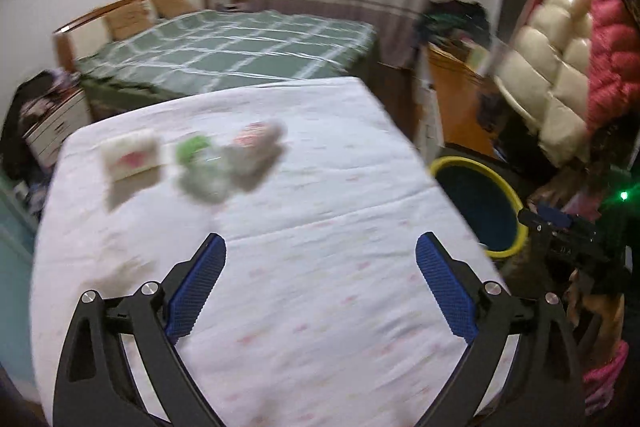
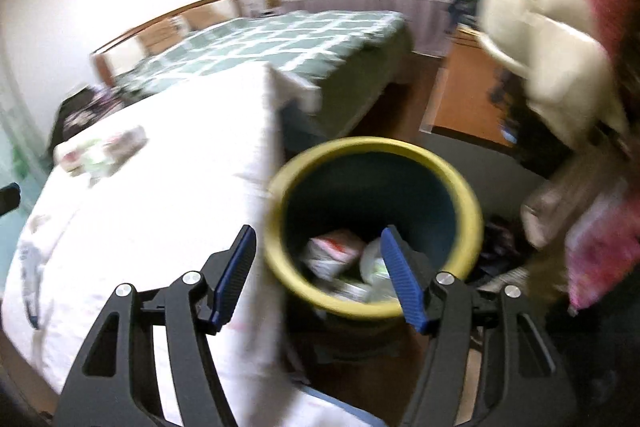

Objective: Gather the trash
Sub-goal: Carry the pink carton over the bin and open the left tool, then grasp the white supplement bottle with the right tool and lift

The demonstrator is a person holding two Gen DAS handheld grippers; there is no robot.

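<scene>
Blurred trash lies on the white-covered table (image 1: 280, 267): a white and red packet (image 1: 130, 159), a green and grey wrapper (image 1: 200, 167) and a pink and grey wrapper (image 1: 258, 147). My left gripper (image 1: 320, 283) is open and empty, above the table's near half, well short of the trash. My right gripper (image 2: 318, 275) is open and empty, above the near rim of a dark bin with a yellow rim (image 2: 472, 203). White and red trash (image 2: 332, 253) lies in the bin. The bin (image 1: 508, 195) stands off the table's right edge.
A bed with a green checked cover (image 1: 224, 51) stands behind the table. Puffy cream and pink jackets (image 1: 560, 67) hang at the right above the bin. An orange wooden cabinet (image 1: 456, 95) is at the back right. Clutter lies on the floor by the bin (image 2: 500, 251).
</scene>
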